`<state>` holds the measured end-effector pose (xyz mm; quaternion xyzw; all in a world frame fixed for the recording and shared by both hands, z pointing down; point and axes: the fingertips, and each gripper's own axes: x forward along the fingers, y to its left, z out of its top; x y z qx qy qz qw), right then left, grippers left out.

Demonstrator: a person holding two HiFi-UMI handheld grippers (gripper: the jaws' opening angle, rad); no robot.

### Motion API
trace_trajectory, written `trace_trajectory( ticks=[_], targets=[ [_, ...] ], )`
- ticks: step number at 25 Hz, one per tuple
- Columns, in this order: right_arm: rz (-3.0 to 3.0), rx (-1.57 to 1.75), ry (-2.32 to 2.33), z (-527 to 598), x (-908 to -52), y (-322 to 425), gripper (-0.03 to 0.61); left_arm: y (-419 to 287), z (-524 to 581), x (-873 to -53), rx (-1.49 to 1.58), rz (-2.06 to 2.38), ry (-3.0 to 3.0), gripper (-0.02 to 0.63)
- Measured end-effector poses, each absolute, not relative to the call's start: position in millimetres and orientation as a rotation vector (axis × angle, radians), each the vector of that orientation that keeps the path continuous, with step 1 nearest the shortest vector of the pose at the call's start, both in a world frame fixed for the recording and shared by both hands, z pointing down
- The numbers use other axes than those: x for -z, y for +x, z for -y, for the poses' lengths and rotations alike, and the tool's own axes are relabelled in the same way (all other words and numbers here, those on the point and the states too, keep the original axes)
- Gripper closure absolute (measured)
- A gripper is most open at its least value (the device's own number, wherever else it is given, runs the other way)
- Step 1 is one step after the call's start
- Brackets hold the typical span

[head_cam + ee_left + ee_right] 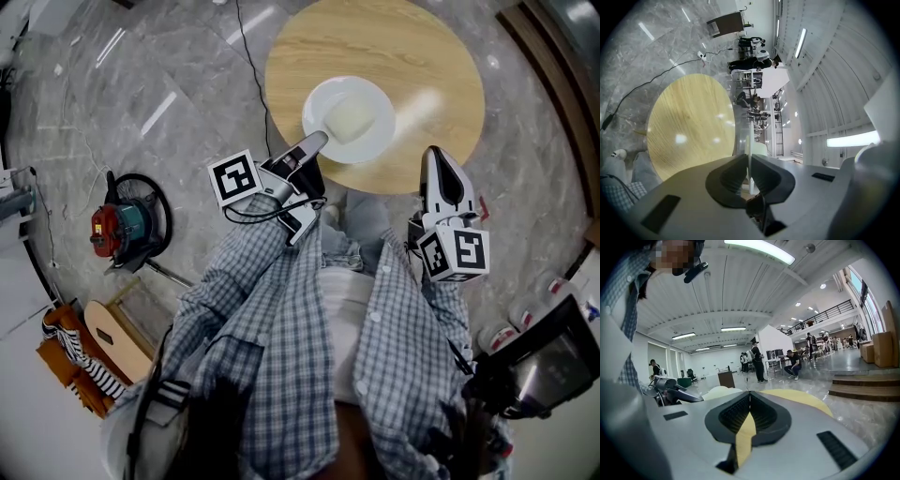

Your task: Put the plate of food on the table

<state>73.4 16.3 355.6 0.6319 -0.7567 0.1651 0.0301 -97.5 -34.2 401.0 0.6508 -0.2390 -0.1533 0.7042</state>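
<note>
the fingers (pixel 724 180) of your left gripper (pixel 317 141) pinch the near rim of the round white plate (pixel 375 94) of pale food (pixel 349 119), which lies straight ahead of them over the round light-wood worktop (pixel 422 47). whether it already rests there, i cannot tell. that gripper reaches forward about level, rolled to clamp the rim top and bottom. your right gripper (pixel 434 155), fingers pressed together and empty, hangs off to the plate's right, by the worktop's near edge.

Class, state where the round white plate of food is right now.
In the head view the round white plate lies over the near side of the round wooden table, left of centre, its lower-left rim clamped in the left gripper.
</note>
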Motion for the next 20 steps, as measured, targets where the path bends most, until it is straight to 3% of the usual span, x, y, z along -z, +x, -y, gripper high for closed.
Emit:
trace_trajectory(
  ticks=[15,20],
  targets=[
    [2.363,-0.72,1.624,83.9,-361.8,121.6,0.571,-19.7,116.7,-379.2,0.397,0.561,1.444,0.594],
    [2.419,-1.09,1.69,90.0,-365.6,124.4,0.546,-15.7,119.0,-382.8,0.398,0.551,1.447,0.594]
  ],
)
